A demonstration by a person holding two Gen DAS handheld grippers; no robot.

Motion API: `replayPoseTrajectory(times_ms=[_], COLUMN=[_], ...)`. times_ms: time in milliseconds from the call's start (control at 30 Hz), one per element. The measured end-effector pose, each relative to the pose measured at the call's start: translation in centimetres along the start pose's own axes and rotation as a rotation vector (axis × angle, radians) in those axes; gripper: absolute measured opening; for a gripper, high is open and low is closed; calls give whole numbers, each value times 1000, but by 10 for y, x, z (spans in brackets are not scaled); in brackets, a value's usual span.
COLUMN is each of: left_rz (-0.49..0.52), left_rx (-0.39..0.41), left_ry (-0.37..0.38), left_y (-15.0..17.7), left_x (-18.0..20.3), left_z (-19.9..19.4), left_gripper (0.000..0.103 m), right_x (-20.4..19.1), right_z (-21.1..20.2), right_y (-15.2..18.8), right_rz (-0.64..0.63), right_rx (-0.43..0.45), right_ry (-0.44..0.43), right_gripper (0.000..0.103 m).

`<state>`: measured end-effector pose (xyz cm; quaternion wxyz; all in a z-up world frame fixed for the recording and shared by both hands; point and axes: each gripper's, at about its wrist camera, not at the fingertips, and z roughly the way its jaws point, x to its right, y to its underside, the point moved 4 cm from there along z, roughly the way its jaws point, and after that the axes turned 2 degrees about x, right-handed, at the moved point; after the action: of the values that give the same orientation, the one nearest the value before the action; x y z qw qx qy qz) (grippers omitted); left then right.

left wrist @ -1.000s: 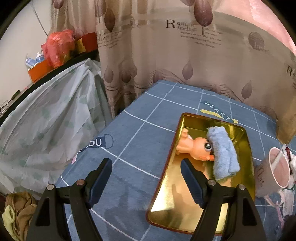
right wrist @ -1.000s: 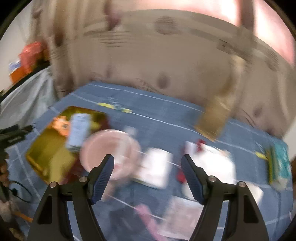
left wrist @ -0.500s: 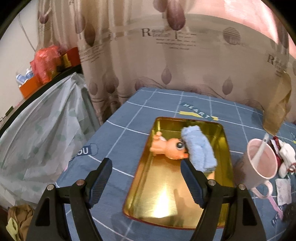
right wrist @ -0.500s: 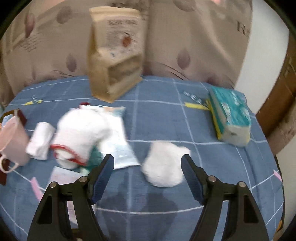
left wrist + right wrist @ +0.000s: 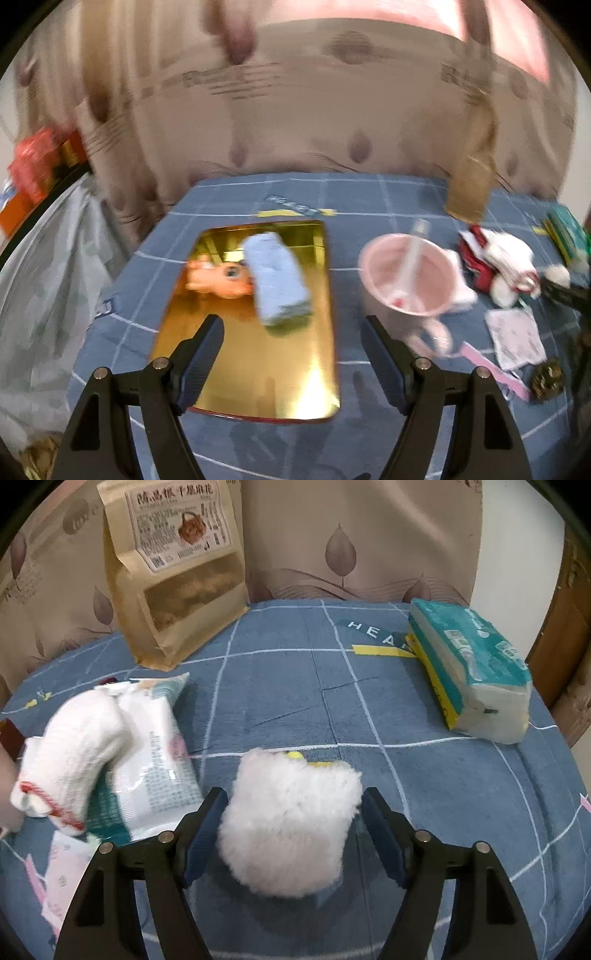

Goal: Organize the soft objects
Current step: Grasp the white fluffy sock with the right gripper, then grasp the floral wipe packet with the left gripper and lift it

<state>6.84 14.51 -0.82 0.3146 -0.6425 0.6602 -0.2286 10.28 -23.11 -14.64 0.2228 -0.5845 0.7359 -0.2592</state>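
Item 1, left gripper [image 5: 291,354]: I am holding its fingers spread wide and empty above the near end of the shiny gold rectangular metal tray [image 5: 317,398]. This view is blurred.

Item 2, gold tray contents: an orange rubbery animal toy [image 5: 218,277] is lying at the tray's far left; a rolled pale-blue cloth [image 5: 277,277] is lying against it, toward the tray's middle.

Item 3, right of the tray: a pink plastic mug [image 5: 406,277], then a white knitted sock with red trim [image 5: 70,753], draped on a white plastic wipes packet [image 5: 155,760].

Item 4, right gripper [image 5: 293,830]: fingers released and wide, bracketing the white fluffy pad [image 5: 291,823], well right of the tray; contact unclear.

Handling note, my judgement: I am aiming to close low on the pad's middle, gently, since fluff compresses and may slip, then lifting clear of the mug toward the tray.
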Motion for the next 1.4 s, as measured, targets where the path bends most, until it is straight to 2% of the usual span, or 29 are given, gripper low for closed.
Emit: replayPoseTrajectory(times_ms=[100,133,267,500,667,833,1000,1233,1400], left_rz=[46,60,123,201,219,240,251,222,190], left_rx=[-12,-13,-34,-90,-159,-234,-289,-355,-344], left_ry=[48,59,127,254,361,414,425,388,392], left_y=[0,0,5,14,19,25,30,36,35], left_x=[30,39,84,150,191,226,246,254,255], left_z=[-1,-1,0,8,19,33,47,73,82], left_gripper=[78,78,78,78,78,78,78,78,86], right_x=[-3,-4,-5,10,21,18,19,17,16], right_z=[9,9,9,3,2,3,2,3,3], right_y=[0,-1,-4,1,5,5,6,6,5], right_rz=[-18,-20,-34,-41,-4,-9,-2,-2,-3], right_rx=[-2,1,13,14,11,10,10,9,8], right_ry=[-1,-7,-24,-18,-47,-48,-64,-76,-80], right_gripper=[57,48,40,40,41,42,45,48,49])
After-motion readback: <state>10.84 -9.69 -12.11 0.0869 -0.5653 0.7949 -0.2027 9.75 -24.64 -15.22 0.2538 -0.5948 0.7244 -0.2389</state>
